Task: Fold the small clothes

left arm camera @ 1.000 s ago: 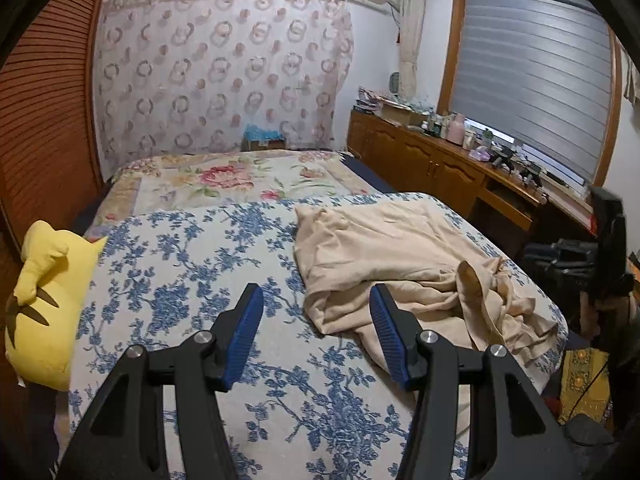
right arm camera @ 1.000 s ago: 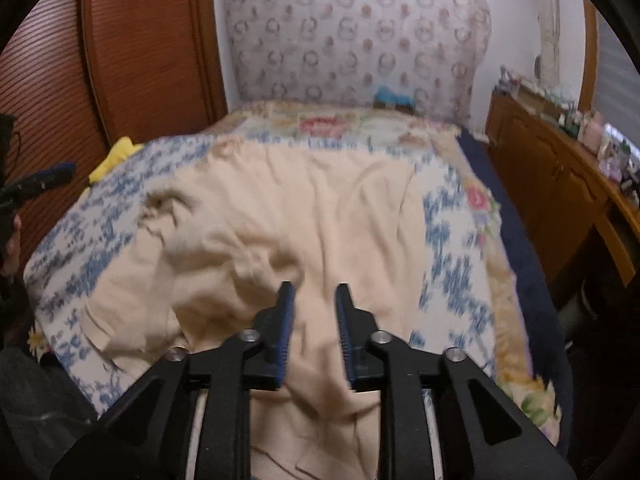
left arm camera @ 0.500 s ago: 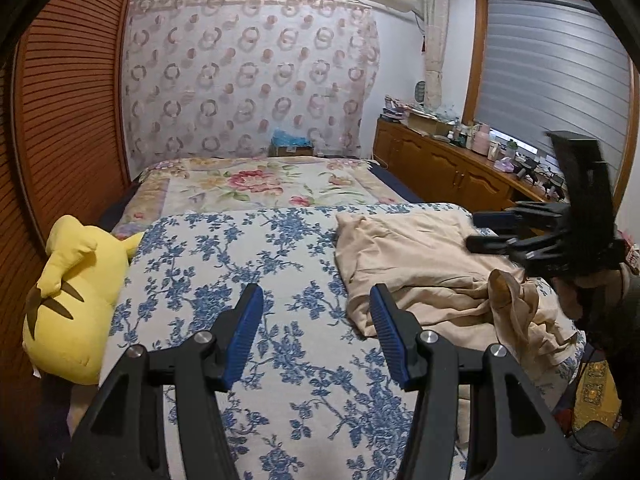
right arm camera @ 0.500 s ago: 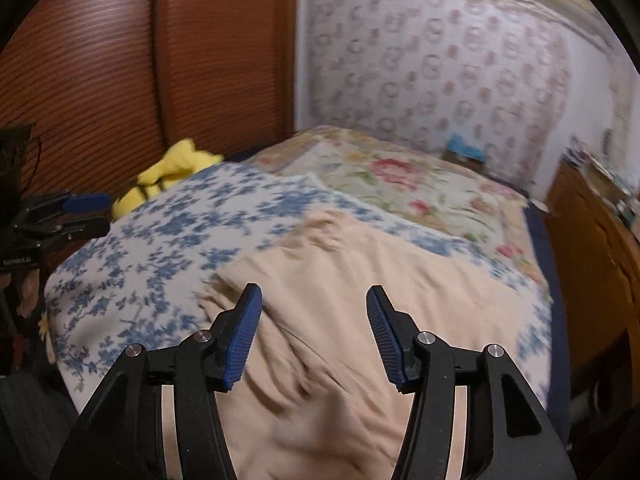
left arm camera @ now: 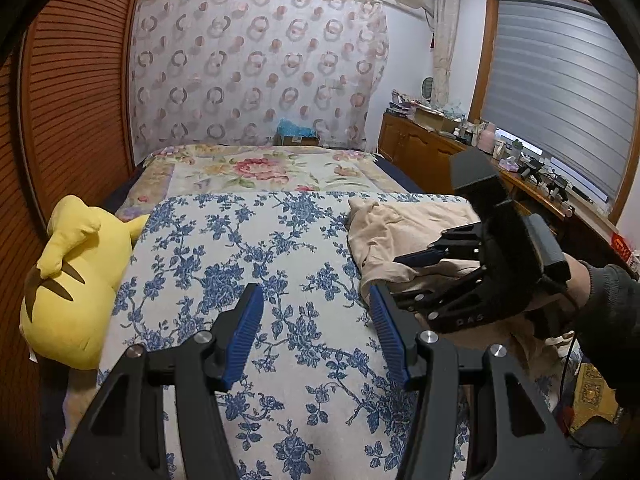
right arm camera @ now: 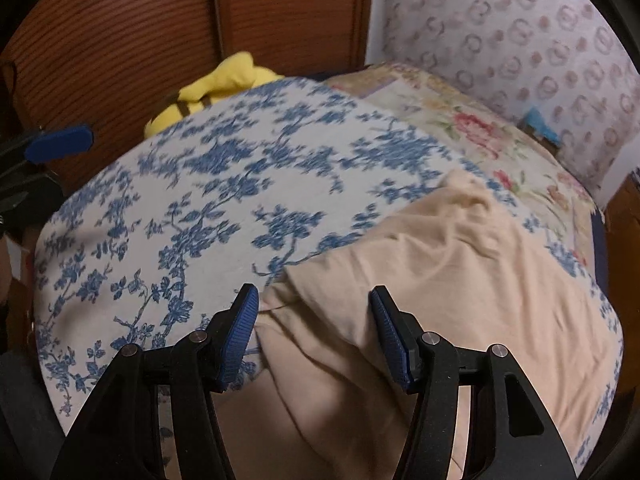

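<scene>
A beige garment (left arm camera: 404, 228) lies rumpled on the right half of the blue-flowered bedspread (left arm camera: 240, 248). My left gripper (left arm camera: 316, 300) hovers open over bare bedspread, just left of the garment's edge, with nothing between its fingers. My right gripper (left arm camera: 400, 280), held by a hand in a dark sleeve, reaches in from the right over the garment's near left edge. In the right wrist view the right gripper (right arm camera: 314, 300) points steeply down with its jaws opening. The beige garment (right arm camera: 440, 272) lies under them, and its edge sits between the pads without being pinched.
A yellow plush toy (left arm camera: 68, 280) rests at the bed's left edge by the wooden slatted wall (left arm camera: 76, 100). A flowered quilt (left arm camera: 264, 168) covers the far end of the bed. A wooden sideboard (left arm camera: 432, 152) with clutter runs along the right under the window.
The right gripper swept left across the garment to its left edge, tipped downward, and its jaws widened. It has come into the left wrist view. The left gripper shifted slightly and stayed open.
</scene>
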### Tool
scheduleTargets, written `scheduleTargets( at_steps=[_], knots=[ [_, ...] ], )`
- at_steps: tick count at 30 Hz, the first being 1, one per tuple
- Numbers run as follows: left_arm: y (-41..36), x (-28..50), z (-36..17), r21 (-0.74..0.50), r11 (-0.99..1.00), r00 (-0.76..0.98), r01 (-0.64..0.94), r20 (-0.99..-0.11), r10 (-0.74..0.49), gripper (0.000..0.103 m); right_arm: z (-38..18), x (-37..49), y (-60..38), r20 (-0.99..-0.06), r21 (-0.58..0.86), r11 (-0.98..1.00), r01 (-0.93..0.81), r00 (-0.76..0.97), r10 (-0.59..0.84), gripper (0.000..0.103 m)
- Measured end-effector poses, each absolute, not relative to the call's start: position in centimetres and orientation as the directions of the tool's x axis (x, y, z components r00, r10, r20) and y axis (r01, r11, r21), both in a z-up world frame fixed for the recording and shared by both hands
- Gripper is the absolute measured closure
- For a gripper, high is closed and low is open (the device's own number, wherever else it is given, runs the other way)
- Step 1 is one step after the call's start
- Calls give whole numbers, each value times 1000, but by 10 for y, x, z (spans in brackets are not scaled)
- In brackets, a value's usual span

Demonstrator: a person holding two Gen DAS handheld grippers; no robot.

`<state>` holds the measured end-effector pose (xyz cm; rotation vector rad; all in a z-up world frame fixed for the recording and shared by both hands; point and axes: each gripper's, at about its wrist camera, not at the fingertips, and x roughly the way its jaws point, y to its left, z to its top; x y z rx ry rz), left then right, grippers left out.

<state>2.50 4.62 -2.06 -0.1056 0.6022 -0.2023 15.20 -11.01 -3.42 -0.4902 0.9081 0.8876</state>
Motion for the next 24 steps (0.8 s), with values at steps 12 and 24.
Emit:
scheduleTargets(
  at_steps=[12, 24],
  knots=[
    [41, 27, -28, -162, 972, 789, 172, -568, -235, 49, -48, 153, -101, -848, -58, 549, -834, 332, 414, 61],
    [28, 27, -30, -160, 965, 773, 208, -578, -262, 49, 52, 205, -213, -696, -60, 769, -636, 579, 424, 94]
  ],
)
